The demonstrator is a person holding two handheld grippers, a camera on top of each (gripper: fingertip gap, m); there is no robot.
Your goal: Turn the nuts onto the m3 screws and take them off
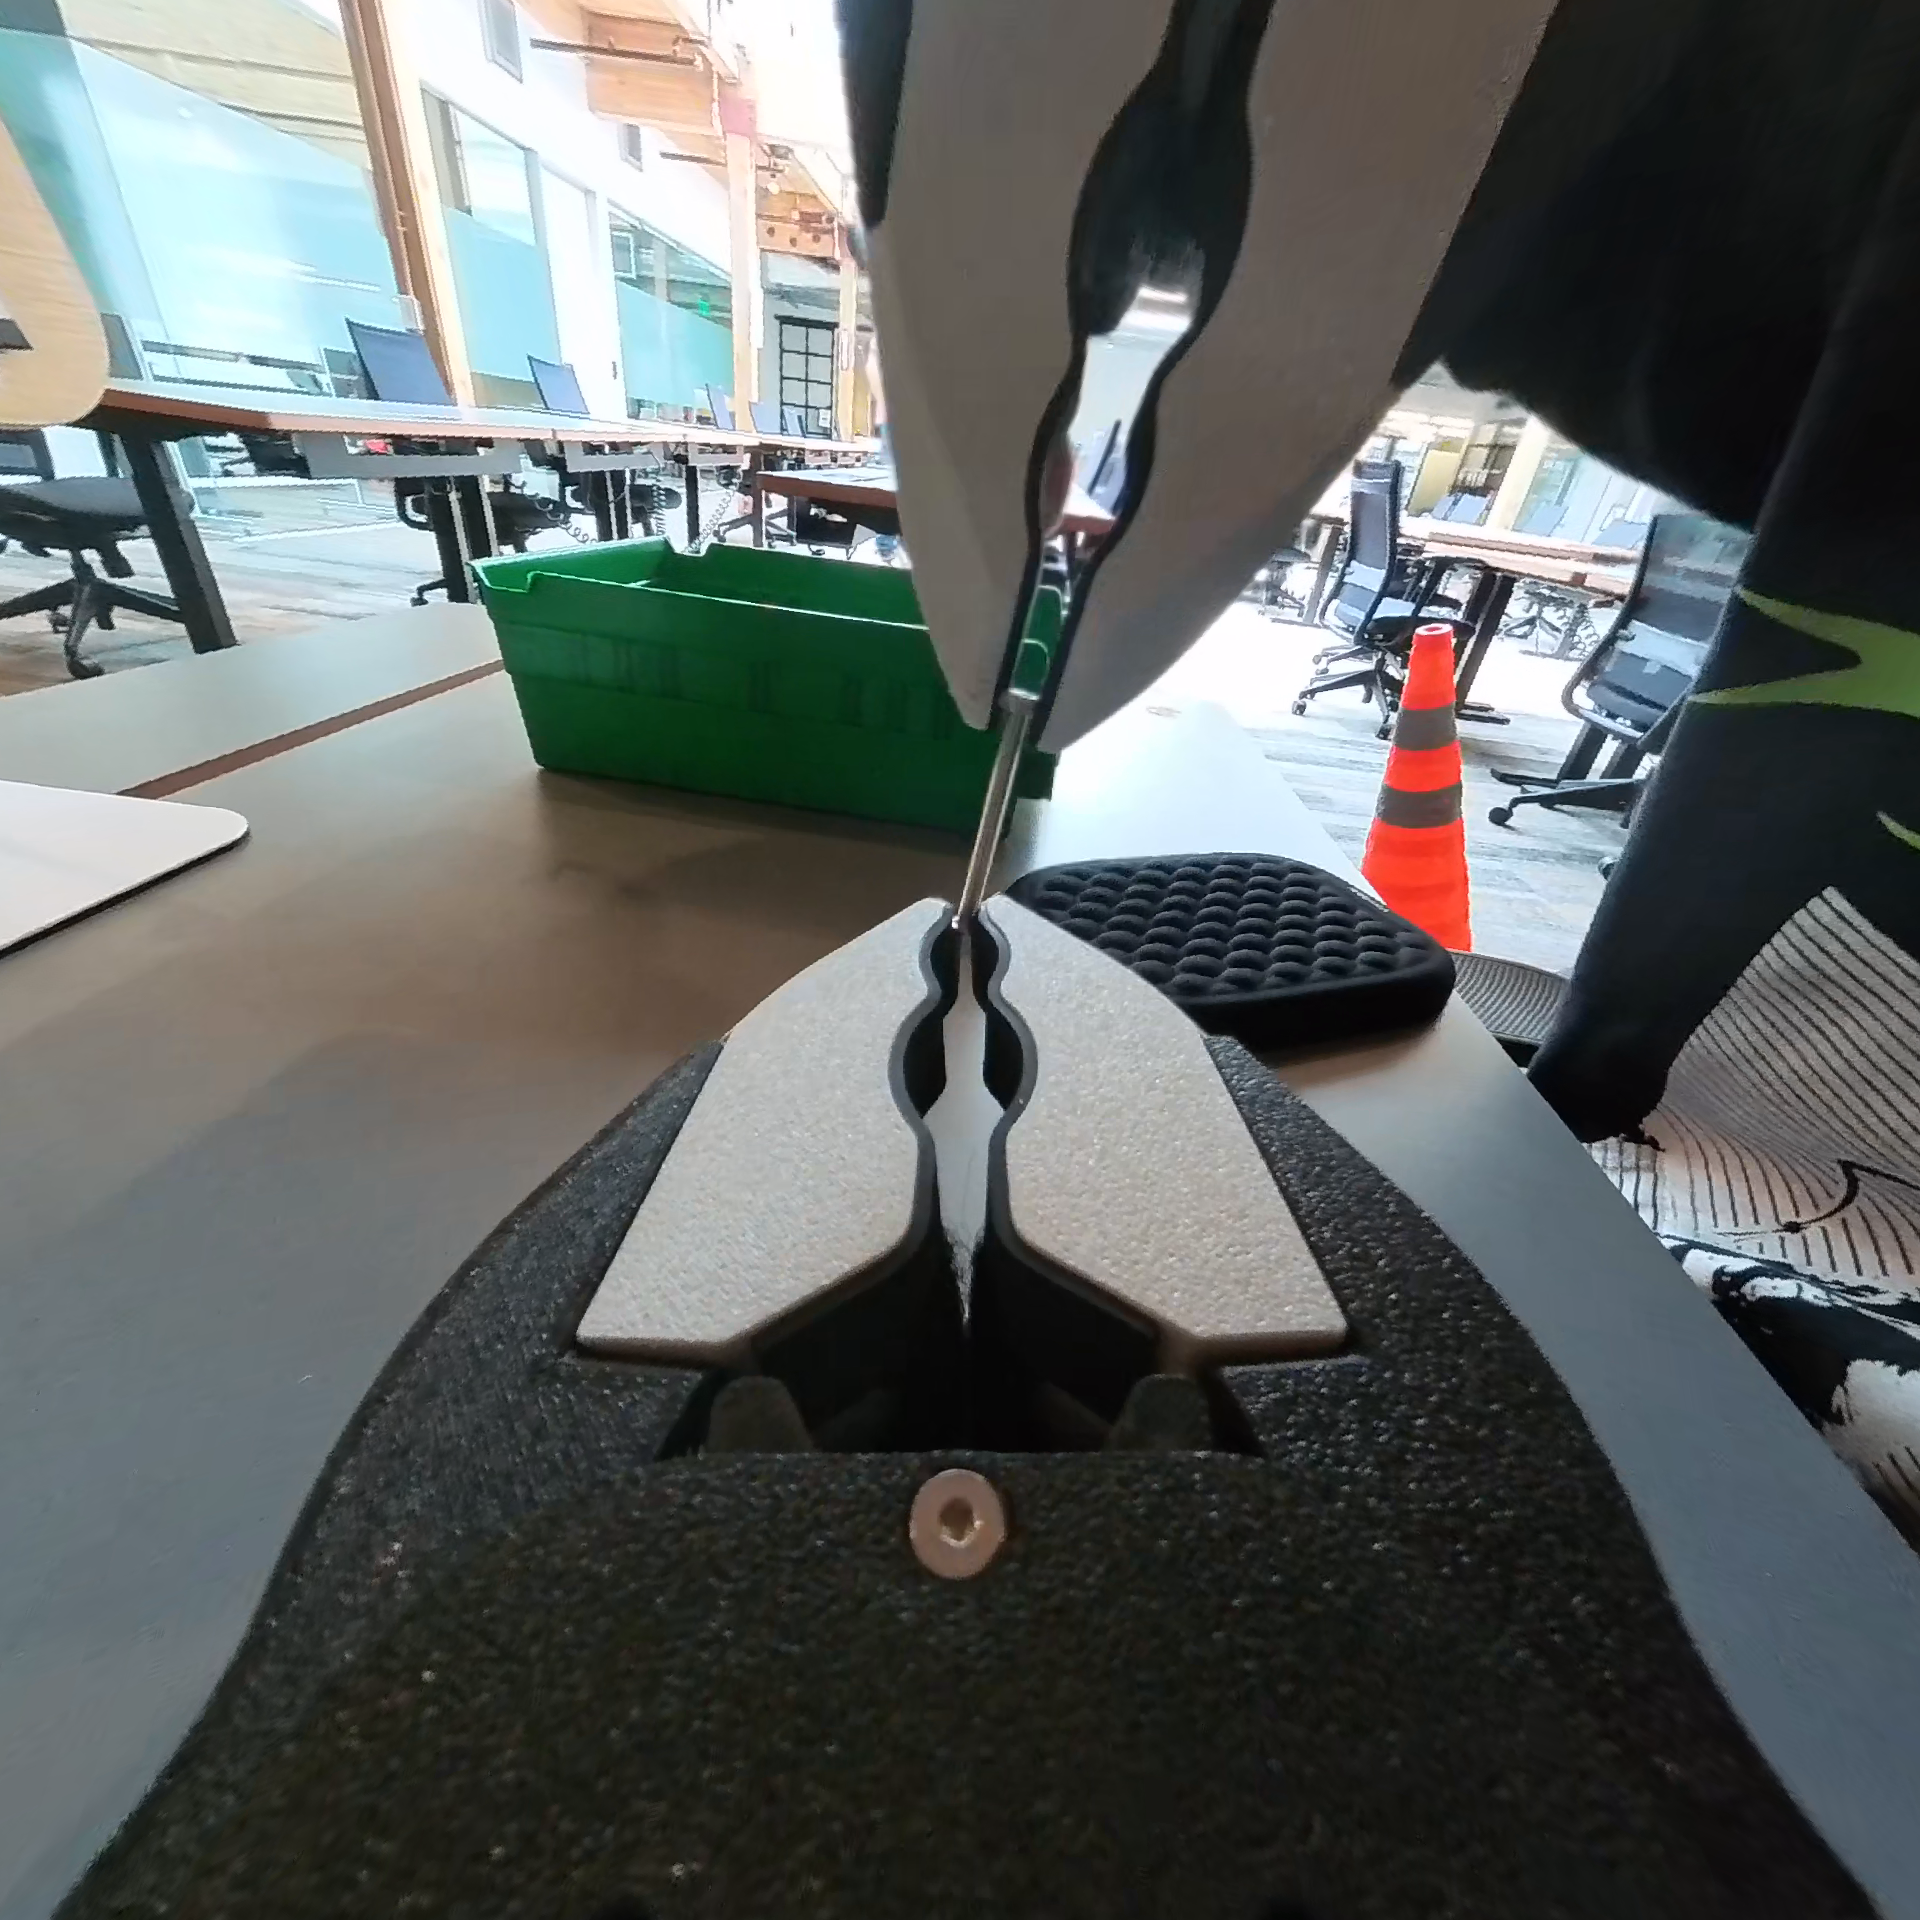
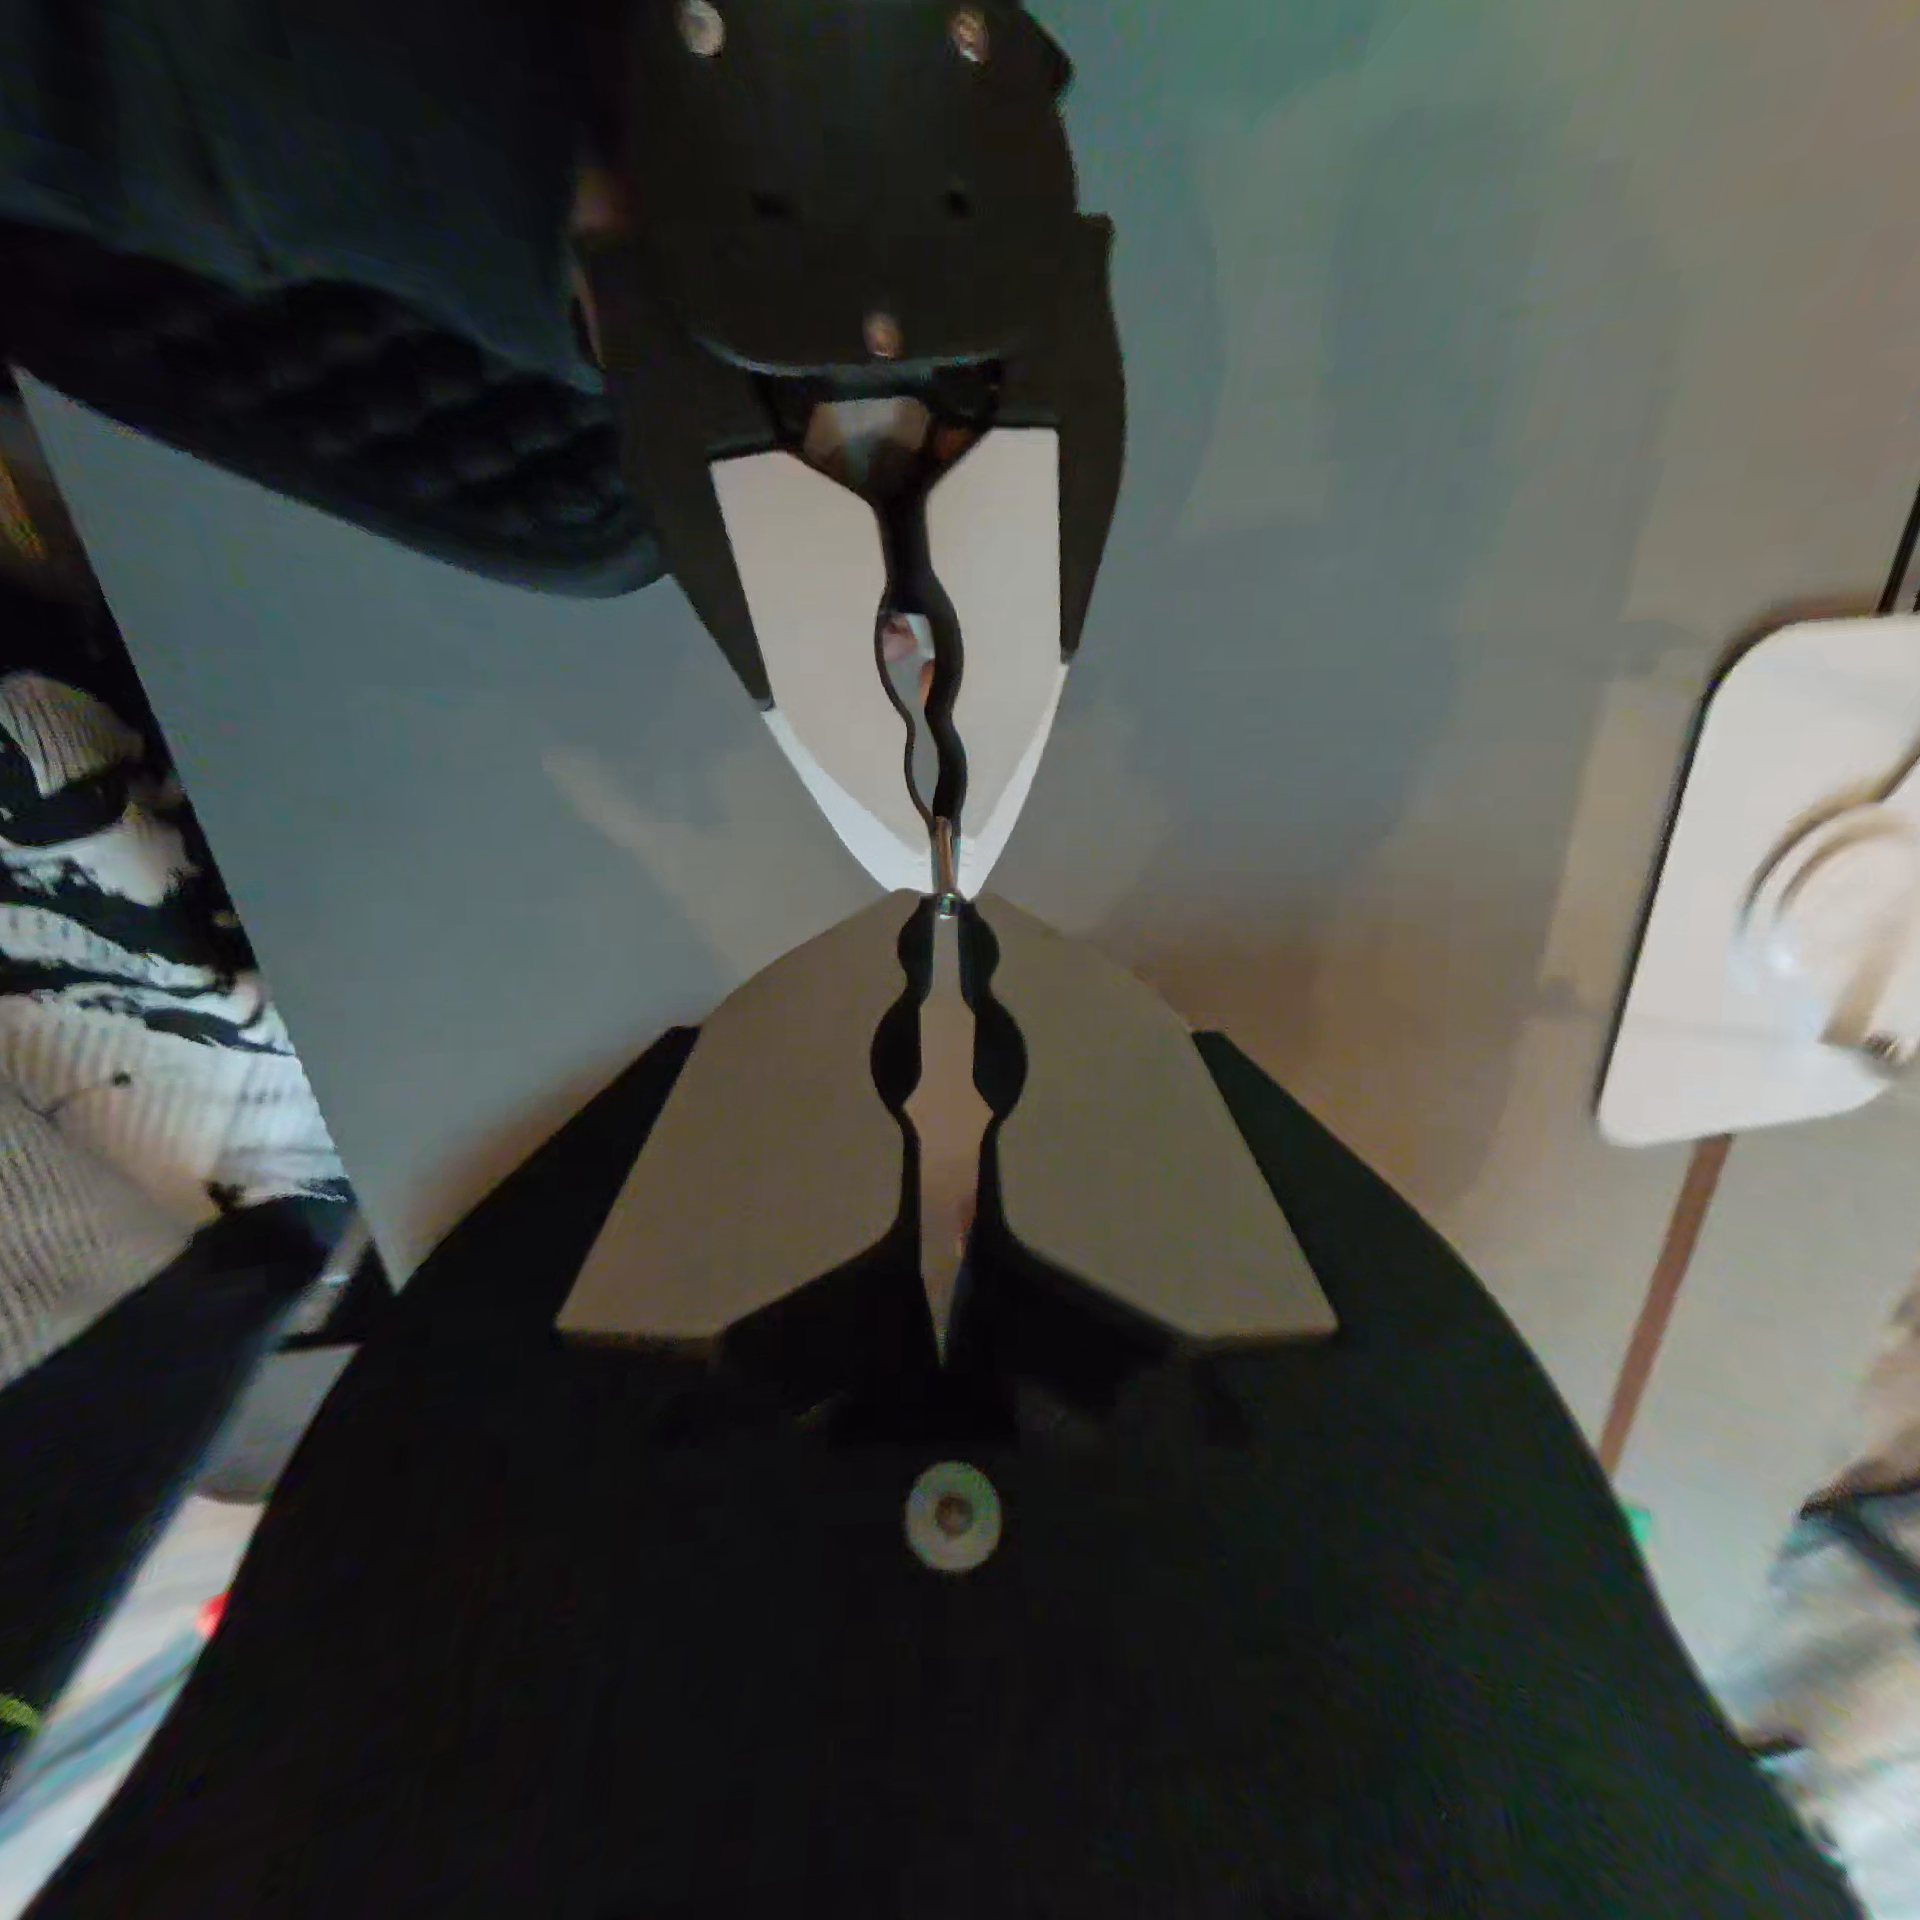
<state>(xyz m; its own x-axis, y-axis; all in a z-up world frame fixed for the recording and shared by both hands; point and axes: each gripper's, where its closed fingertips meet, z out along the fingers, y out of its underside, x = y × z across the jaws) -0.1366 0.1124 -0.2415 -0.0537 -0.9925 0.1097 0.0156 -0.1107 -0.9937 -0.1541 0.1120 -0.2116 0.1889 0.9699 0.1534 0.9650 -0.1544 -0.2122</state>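
Observation:
In the left wrist view my left gripper [image 1: 966,923] is shut on the lower end of a thin steel M3 screw [image 1: 992,810], which rises up and slightly right over the table [image 1: 416,987]. My right gripper [image 1: 1023,717] comes down from above, its tips closed on a small nut [image 1: 1021,703] at the screw's top end. In the right wrist view my right gripper [image 2: 943,909] pinches the nut [image 2: 943,907] at its fingertips. The screw [image 2: 941,857] runs from there into the left gripper [image 2: 940,831] opposite.
A green bin [image 1: 727,675] stands behind the screw. A black honeycomb pad [image 1: 1236,935] lies at the table's right edge, and an orange cone [image 1: 1423,779] stands on the floor beyond. A white mat [image 1: 94,852] lies left. A person's dark sleeve [image 1: 1662,260] is at upper right. Both grippers' tips are close together, under 4 cm apart.

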